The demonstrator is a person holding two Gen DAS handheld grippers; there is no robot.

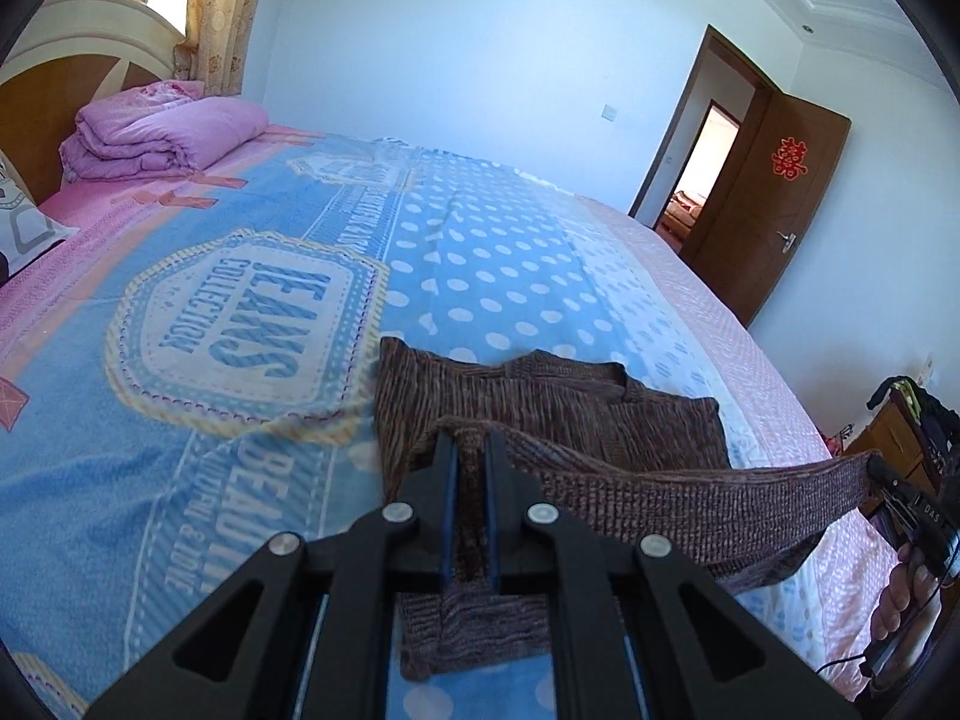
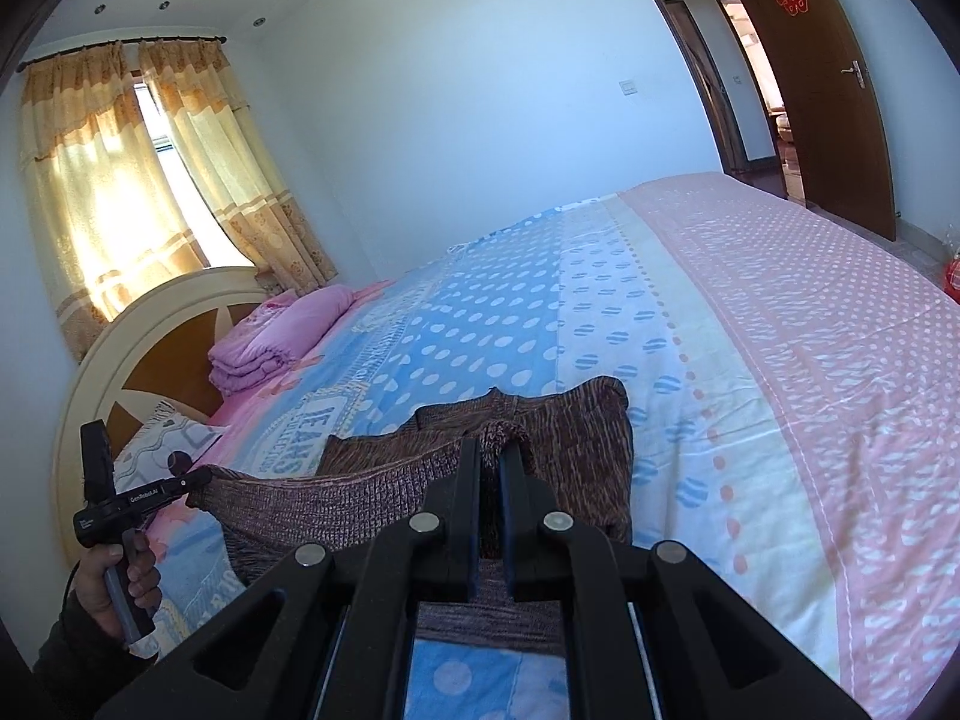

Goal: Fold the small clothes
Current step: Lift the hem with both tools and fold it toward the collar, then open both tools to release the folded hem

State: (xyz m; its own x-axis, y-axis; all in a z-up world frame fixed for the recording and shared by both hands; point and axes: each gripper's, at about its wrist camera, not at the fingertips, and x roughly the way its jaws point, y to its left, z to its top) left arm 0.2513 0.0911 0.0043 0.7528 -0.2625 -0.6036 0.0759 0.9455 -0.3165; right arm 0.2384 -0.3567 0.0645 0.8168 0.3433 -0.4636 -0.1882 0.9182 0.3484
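Note:
A brown knitted garment (image 1: 558, 408) lies on the bed, its near hem lifted off the sheet and stretched taut between both grippers. My left gripper (image 1: 471, 441) is shut on one corner of that hem. My right gripper (image 2: 492, 447) is shut on the other corner of the brown knitted garment (image 2: 576, 432). Each gripper shows in the other's view: the right gripper (image 1: 873, 468) at the far right, held by a hand (image 1: 906, 588); the left gripper (image 2: 201, 480) at the lower left, held by a hand (image 2: 120, 582). The far part of the garment rests flat on the bed.
The bed sheet (image 1: 480, 252) is blue with white dots and pink at the side (image 2: 810, 330). A folded pink quilt (image 1: 162, 132) and a pillow (image 1: 24, 222) lie by the headboard (image 2: 114, 360). A wooden door (image 1: 774, 192) stands open; a bedside cabinet (image 1: 900, 432) is at right.

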